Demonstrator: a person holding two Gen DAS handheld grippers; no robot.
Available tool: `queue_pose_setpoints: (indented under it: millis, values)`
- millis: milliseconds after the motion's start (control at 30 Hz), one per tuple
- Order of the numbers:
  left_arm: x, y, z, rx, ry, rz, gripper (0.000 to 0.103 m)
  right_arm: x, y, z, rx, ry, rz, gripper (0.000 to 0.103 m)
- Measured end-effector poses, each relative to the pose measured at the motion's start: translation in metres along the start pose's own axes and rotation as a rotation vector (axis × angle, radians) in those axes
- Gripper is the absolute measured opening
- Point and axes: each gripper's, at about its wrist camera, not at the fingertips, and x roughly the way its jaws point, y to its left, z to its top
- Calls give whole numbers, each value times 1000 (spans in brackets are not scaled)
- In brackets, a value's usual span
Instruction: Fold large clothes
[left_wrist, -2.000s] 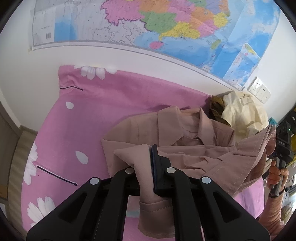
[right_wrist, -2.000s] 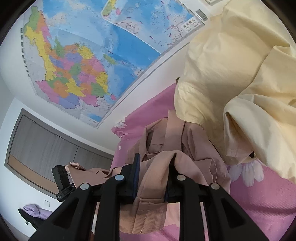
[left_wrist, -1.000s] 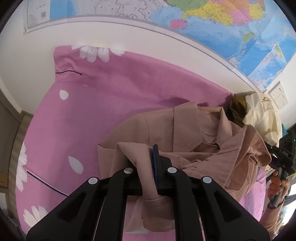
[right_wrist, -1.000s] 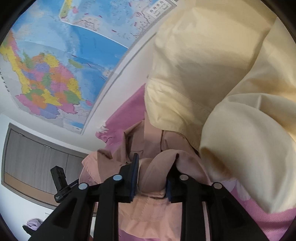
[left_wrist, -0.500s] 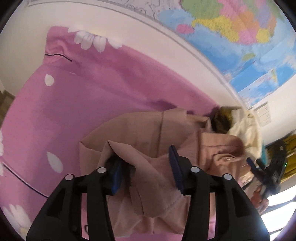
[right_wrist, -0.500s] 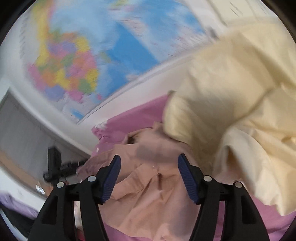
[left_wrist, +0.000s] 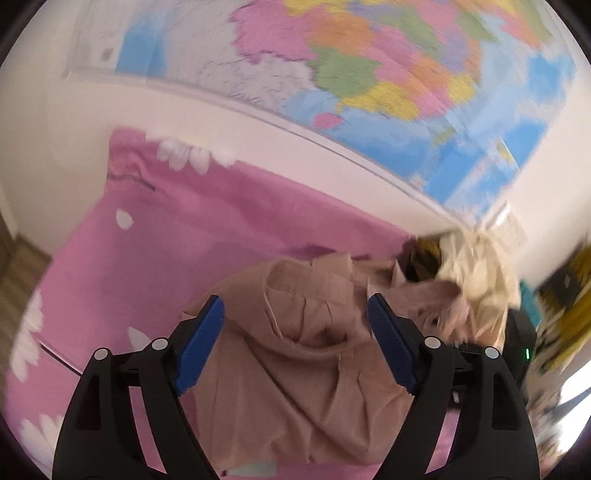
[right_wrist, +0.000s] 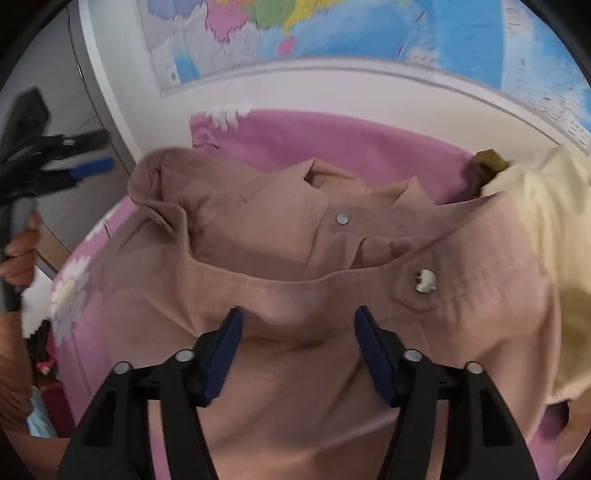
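A dusty-pink button shirt (left_wrist: 295, 369) lies crumpled on a pink bedsheet (left_wrist: 221, 229) printed with white daisies. My left gripper (left_wrist: 294, 299) hovers above the shirt's left part. Its jaws are opening and stand wide, with cloth below them but nothing pinched. In the right wrist view the shirt (right_wrist: 295, 229) shows its collar and two snap buttons. My right gripper (right_wrist: 298, 312) is over the near hem. Its jaws are closing, a fold bulges between them, and the pads do not press on it. The left gripper (right_wrist: 99, 151) appears at the far left, held by a hand (right_wrist: 18, 251).
A cream garment (right_wrist: 546, 206) and an olive one (right_wrist: 487, 158) are heaped at the shirt's right side, against the wall. A large coloured map (left_wrist: 369, 74) hangs above the bed. The bedsheet's (right_wrist: 332, 136) far edge meets the wall, and a grey wardrobe stands at the left.
Both grippers have let go of the shirt folds they pinched, and the cloth has dropped onto the bed. The left jaws spread wide. The right gripper rolled and swung over the shirt.
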Motion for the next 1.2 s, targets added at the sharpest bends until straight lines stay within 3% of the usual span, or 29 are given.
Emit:
queue_pose_setpoints:
  millis: [33,67,167,300,400,533,667,733,800,900,967,1067,1100,1167,1200]
  values:
    - [0,-7,-4,45,7,13,80,7,-1,2,-5,9,-11,19]
    - [2,-15,-8,97,18,23,80,10,-1,3,-1,18,-3,10]
    - [13,-29,-19,200,67,16,81,6,-5,10,10,-21,-12,5]
    - [33,-47,-33,324,127,21,81,-25,-6,31,11,-138,-48,4]
    - [52,-45,-30,327,154,51,81,-32,-7,50,3,-198,-85,4]
    - [75,-29,-20,264,175,90,78,-2,-24,59,43,-146,-138,4]
    - [99,-6,-22,223,212,199,68,44,-37,58,88,-37,-120,6]
    - [108,4,-27,219,229,253,62,55,-37,55,86,14,-120,28]
    - [111,13,-30,197,242,256,62,47,-34,50,72,-8,-136,41]
    - [107,17,-33,194,235,241,61,6,-39,39,73,-88,-123,42]
    - [103,14,-33,203,227,217,66,-15,-45,32,72,-127,-127,47]
    - [106,4,-32,243,212,231,72,-20,-54,20,48,-89,-172,48]
    - [111,1,-31,255,219,250,72,-13,-55,16,28,-61,-224,45]
    - [120,1,-29,246,235,255,66,0,-56,10,5,-13,-274,36]
    - [124,2,-28,240,238,250,57,7,-57,9,0,-9,-296,22]
